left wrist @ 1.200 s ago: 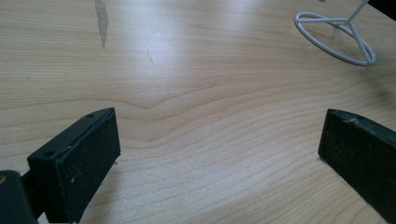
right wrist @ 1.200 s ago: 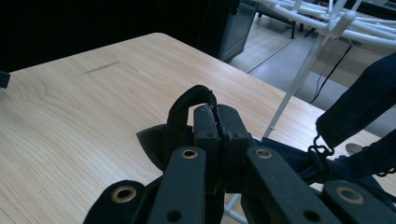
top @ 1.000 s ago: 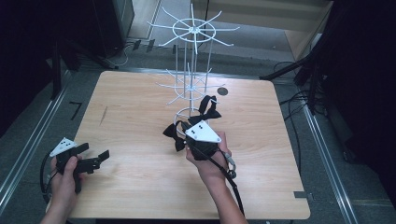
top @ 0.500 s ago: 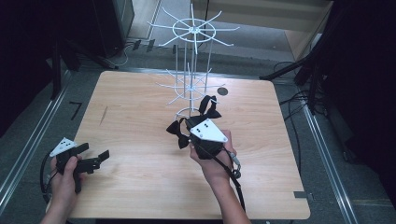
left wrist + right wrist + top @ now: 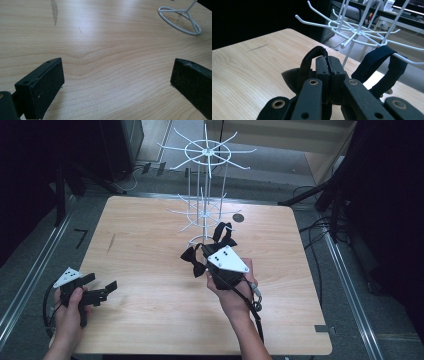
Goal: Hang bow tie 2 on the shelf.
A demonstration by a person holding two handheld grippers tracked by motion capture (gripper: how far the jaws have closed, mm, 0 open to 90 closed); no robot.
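Right hand-held gripper (image 5: 212, 254) clamps a black bow tie (image 5: 194, 260), apparently by its strap, beside the rack (image 5: 202, 215). Left hand-held gripper (image 5: 117, 82) gapes wide over bare counter (image 5: 150, 245).

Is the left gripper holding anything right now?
No: in the left gripper view the left gripper has its jaws wide apart over bare table, with nothing between them.

The light wood table (image 5: 150, 245) sat on a grey floor (image 5: 350, 285) with metal rails (image 5: 30, 275) along both sides. Cables (image 5: 315, 227) trailed off right, and the surroundings were pretty dark.
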